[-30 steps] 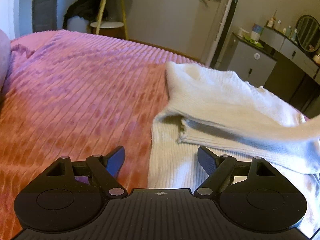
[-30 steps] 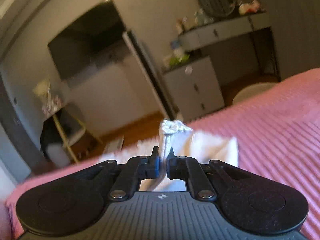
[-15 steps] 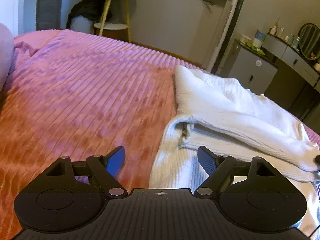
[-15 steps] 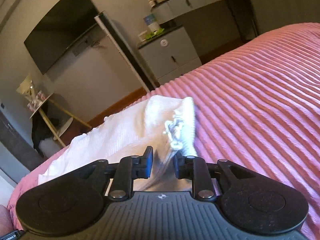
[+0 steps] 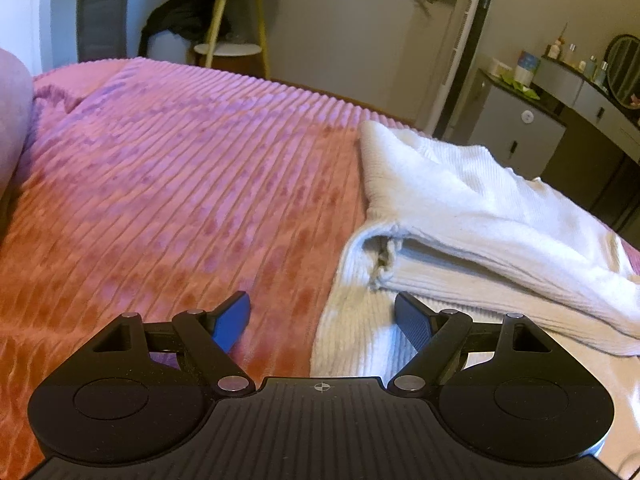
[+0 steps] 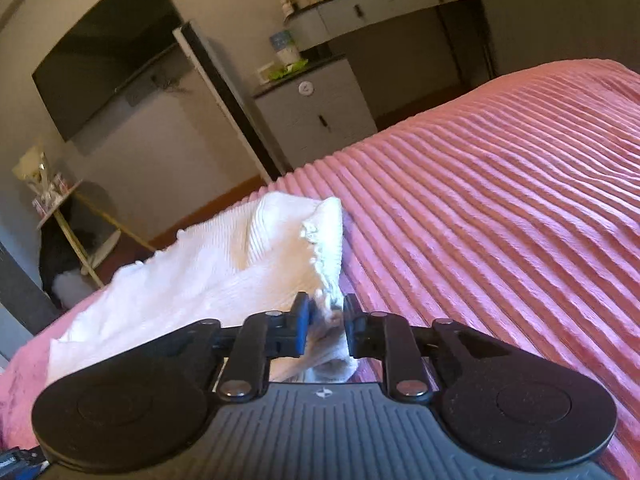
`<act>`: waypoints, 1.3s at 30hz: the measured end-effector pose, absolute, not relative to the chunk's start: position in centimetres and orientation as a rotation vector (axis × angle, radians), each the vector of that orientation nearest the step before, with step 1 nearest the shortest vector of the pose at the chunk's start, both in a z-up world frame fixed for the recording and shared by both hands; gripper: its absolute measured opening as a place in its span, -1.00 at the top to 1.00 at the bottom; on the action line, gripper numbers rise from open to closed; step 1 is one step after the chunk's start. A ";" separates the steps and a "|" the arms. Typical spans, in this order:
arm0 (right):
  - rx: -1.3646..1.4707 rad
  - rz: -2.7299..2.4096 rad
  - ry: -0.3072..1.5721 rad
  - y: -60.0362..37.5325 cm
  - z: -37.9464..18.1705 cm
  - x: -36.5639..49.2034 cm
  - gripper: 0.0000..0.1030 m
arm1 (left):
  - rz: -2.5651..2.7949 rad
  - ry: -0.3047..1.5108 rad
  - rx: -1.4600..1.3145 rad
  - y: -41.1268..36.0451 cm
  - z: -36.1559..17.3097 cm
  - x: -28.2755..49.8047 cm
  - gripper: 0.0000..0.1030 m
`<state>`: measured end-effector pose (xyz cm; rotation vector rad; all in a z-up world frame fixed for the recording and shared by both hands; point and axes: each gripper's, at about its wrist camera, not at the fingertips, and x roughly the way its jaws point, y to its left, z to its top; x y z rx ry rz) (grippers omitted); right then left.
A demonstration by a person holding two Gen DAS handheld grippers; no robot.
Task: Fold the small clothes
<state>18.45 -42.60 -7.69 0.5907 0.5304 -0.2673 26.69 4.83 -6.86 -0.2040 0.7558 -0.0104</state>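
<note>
White ribbed knit, a small garment (image 5: 460, 208), lies on the pink corduroy-ribbed bedspread (image 5: 180, 200) to the right of centre in your left wrist view, with one layer folded over another so a rolled edge faces you near the middle. Your left gripper (image 5: 322, 312) hovers at the near edge of that cloth with its jaws spread wide and nothing between them: the left blue-padded fingertip sits over bare bedspread, the right one over the knit. In your right wrist view the same garment (image 6: 224, 272) stretches from the near centre off to the far left, its frayed edge rising just ahead of the fingers. Your right gripper (image 6: 325, 316) has its jaws parted only a little, with a bunch of the white fabric lying between the pads; whether the pads actually press on it you cannot tell from here. Beyond the bed stand a grey cabinet (image 6: 316, 116), a wall-mounted television (image 6: 108, 52) and a small wooden side table (image 5: 234, 20).
</note>
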 end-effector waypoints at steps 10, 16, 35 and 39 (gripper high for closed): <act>0.678 -0.218 0.536 -41.5 -8.0 15.3 0.56 | -0.116 0.675 -0.277 4.5 -5.6 26.0 -0.61; 0.698 -0.208 0.542 -41.2 -8.7 15.3 0.51 | -0.171 0.683 -0.296 3.8 -6.1 26.6 -0.44; 0.737 -0.150 0.502 -40.9 -9.5 16.3 0.46 | -0.242 0.736 -0.353 3.1 -7.7 27.9 -0.02; 0.735 -0.140 0.493 -40.8 -9.5 16.6 0.42 | -0.238 0.730 -0.417 4.0 -7.9 28.3 -0.02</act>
